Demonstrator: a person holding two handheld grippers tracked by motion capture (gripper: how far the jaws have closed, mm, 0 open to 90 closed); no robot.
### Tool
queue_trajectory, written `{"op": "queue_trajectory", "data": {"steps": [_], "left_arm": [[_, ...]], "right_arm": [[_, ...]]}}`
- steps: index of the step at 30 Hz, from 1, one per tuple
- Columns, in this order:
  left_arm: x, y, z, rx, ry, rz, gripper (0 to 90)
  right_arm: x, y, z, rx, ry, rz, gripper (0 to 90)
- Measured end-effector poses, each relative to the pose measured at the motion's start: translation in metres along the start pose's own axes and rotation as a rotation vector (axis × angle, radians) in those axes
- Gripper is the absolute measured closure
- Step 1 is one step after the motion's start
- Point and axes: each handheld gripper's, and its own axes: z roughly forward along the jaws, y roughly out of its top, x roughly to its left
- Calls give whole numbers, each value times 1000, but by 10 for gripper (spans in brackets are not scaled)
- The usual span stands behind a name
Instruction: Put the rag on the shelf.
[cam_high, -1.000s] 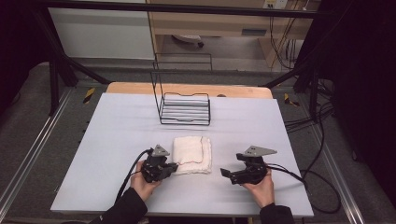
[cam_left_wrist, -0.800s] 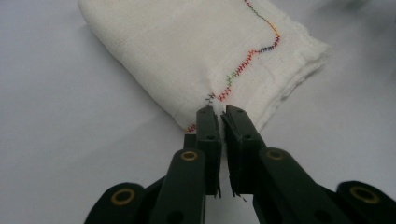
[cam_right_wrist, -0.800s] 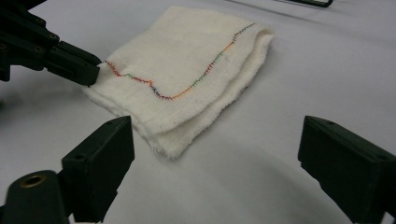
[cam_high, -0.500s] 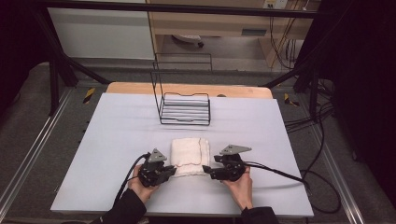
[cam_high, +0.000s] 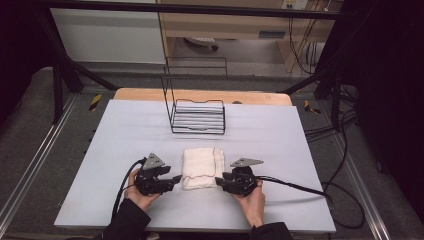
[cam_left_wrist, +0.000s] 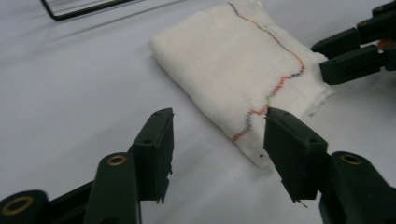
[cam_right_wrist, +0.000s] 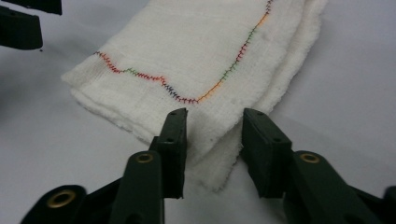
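You have a folded white cloth (cam_high: 202, 167) lying flat on the table (cam_high: 120, 135), near the front edge and about midway between the left and right edges. A wavy line of multicoloured stitching (cam_right_wrist: 219, 81) runs across its top layer. Several layers show at its edges in the right gripper view.

Your left gripper (cam_high: 176, 178) sits just beside the cloth's left front corner, held in your left hand (cam_high: 142, 192). Its jaws are spread wide apart with nothing between them; in the left gripper view, the right-hand jaw's tip is at the cloth's near corner, while the other stands over bare table. Whether that tip touches the fabric, you cannot tell from here.

Your right gripper (cam_high: 219, 181) is at the cloth's right front corner, held in your right hand (cam_high: 252, 197). Its jaws are parted and stand either side of the corner of the cloth, which lies in the gap between them, not yet pinched.

The black wire rack (cam_high: 197, 112) stands toward the back edge of the table, well apart from the cloth, roughly centred. It has a tall back frame and a low, barred tray; there is nothing in it.

A cable (cam_high: 295, 185) trails from your right gripper across the table toward the right edge.
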Motion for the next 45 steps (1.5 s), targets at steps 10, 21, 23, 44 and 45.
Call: {"op": "queue_trajectory", "data": {"steps": [10, 21, 23, 44, 45], "left_arm": [[15, -1, 0, 7, 19, -6, 327], [18, 1, -2, -10, 5, -11, 255], [19, 2, 0, -8, -4, -13, 233], [40, 36, 17, 12, 10, -3, 82], [40, 38, 19, 13, 14, -3, 81]], "right_arm": [[2, -1, -1, 0, 37, 23, 823], [3, -1, -6, 22, 44, 31, 792], [2, -1, -7, 11, 34, 15, 657], [-21, 4, -27, -13, 30, -124, 49], [-23, 4, -28, -15, 29, -131, 42]]}}
